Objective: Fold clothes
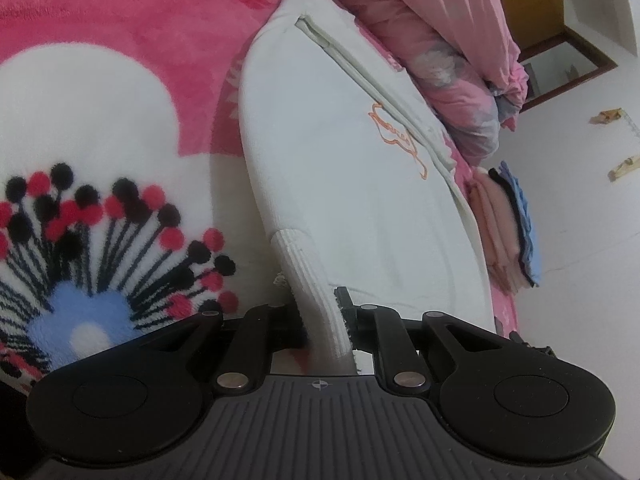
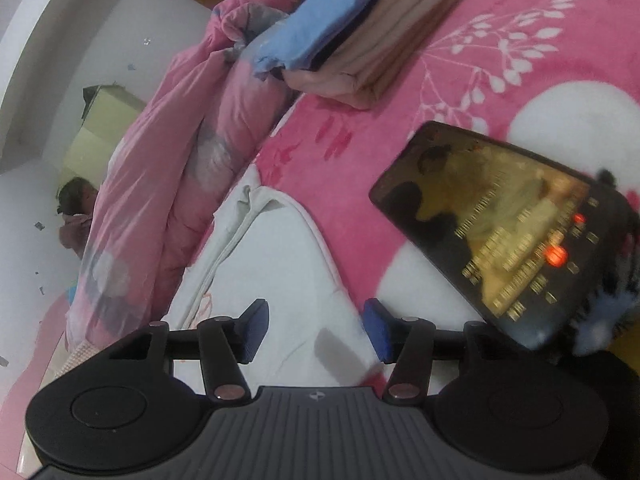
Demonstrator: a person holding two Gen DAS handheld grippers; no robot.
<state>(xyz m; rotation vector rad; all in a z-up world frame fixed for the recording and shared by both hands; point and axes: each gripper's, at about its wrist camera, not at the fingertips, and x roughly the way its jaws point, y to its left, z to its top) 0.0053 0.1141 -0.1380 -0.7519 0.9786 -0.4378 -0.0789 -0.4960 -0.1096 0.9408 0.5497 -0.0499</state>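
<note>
The white zip-front knit jacket [image 1: 352,184] lies flat on the pink plush bed blanket [image 1: 120,12], and the left gripper [image 1: 320,316] pinches its ribbed cuff [image 1: 316,300]. I judge a sleeve fold is in hand; the cuff must travel across the body. The right gripper [image 2: 314,330] hovers low above the jacket, its jaws wide and empty. A folded clothes stack [image 2: 360,40] sits well apart.

The white jacket [image 1: 344,184] has an orange outline drawn on its chest and a ribbed white cuff [image 1: 316,300]. Under it, the blanket [image 1: 132,28] is hot pink with white patches, white leaf sprigs, and a blue-centred burst of black and red dots. The quilt [image 2: 168,168] is pale pink with grey blotches. The folded stack [image 2: 360,40] shows peach layers under blue. The right gripper's fingers [image 2: 378,330] are blue-padded.
</note>
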